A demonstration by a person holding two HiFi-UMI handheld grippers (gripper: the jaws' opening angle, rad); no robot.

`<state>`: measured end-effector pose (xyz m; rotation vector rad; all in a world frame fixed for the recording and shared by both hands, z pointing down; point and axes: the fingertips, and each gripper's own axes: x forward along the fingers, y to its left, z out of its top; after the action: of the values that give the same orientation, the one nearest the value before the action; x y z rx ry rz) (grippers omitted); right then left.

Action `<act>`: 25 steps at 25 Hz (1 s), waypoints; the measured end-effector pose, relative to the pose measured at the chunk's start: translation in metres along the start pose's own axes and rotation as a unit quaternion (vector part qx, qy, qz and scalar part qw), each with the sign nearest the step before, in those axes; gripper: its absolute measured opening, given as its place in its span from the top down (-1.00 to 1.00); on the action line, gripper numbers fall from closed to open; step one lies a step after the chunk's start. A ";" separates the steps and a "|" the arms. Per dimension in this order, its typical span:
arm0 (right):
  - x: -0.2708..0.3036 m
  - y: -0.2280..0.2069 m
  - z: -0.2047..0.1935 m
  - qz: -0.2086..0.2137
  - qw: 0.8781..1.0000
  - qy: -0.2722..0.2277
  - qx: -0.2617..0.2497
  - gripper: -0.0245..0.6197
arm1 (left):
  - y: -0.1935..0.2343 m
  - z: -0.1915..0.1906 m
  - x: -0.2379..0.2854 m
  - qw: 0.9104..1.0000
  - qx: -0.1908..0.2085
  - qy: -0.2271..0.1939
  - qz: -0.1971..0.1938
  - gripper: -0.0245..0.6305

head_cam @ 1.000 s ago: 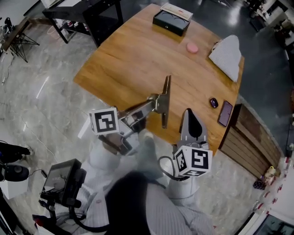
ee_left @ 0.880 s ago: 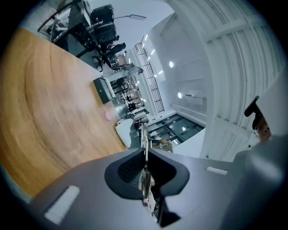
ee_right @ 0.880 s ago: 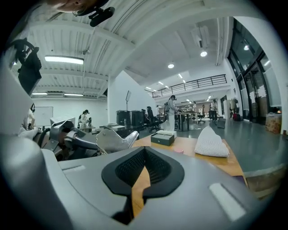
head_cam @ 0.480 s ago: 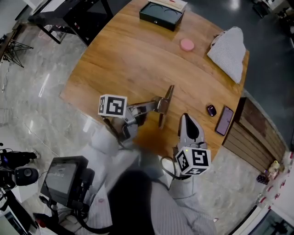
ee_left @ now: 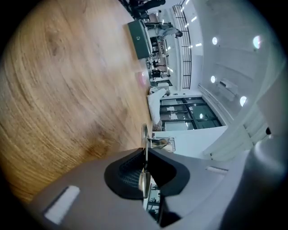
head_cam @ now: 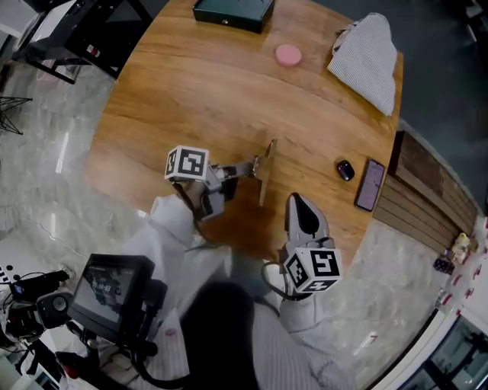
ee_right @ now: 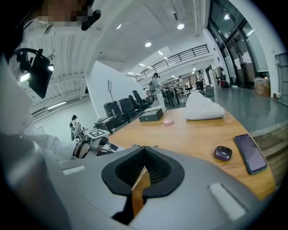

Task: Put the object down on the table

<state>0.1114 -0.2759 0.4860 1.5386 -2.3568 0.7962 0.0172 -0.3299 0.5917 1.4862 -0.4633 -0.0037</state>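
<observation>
A thin flat metal piece (head_cam: pixel 264 171) stands on edge low over the wooden table (head_cam: pixel 191 91), near its front edge. My left gripper (head_cam: pixel 255 169) is shut on it from the left, and I cannot tell whether the piece touches the wood. In the left gripper view the piece (ee_left: pixel 145 134) shows edge-on, clamped between the left gripper (ee_left: pixel 144 155) pads, with the table (ee_left: pixel 67 81) close at the left. My right gripper (head_cam: pixel 297 202) hangs over the table's front edge, to the right of the piece. The right gripper (ee_right: pixel 140 173) is shut with nothing in it.
At the far side lie a black box (head_cam: pixel 232 11), a pink round thing (head_cam: pixel 288 54) and a striped cloth bag (head_cam: pixel 366 57). A dark earbud case (head_cam: pixel 345 170) and a phone (head_cam: pixel 370 184) lie at the right edge, beside a slatted wooden bench (head_cam: pixel 427 198).
My left gripper has carried the metal piece lower and nearer the table's front edge. The right gripper has kept its place at the front edge.
</observation>
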 end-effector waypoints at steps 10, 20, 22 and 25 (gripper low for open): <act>0.006 0.001 -0.002 -0.004 0.999 -0.003 0.033 0.88 | 0.036 -0.003 0.005 0.999 -0.006 0.034 0.040 0.86; 0.010 0.002 -0.006 0.001 0.999 0.003 0.041 0.88 | 0.042 0.002 -0.002 0.998 -0.001 0.015 0.056 0.66; 0.010 0.002 -0.006 0.002 0.999 0.004 0.039 0.88 | 0.045 0.003 -0.007 0.998 0.003 0.011 0.067 0.61; 0.008 0.003 -0.006 0.004 0.999 0.005 0.040 0.88 | 0.052 0.007 -0.017 0.995 0.017 0.005 0.096 0.55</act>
<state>0.1045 -0.2781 0.4941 1.5527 -2.3523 0.9076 -0.0144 -0.3265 0.6366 1.4690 -0.5980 0.1641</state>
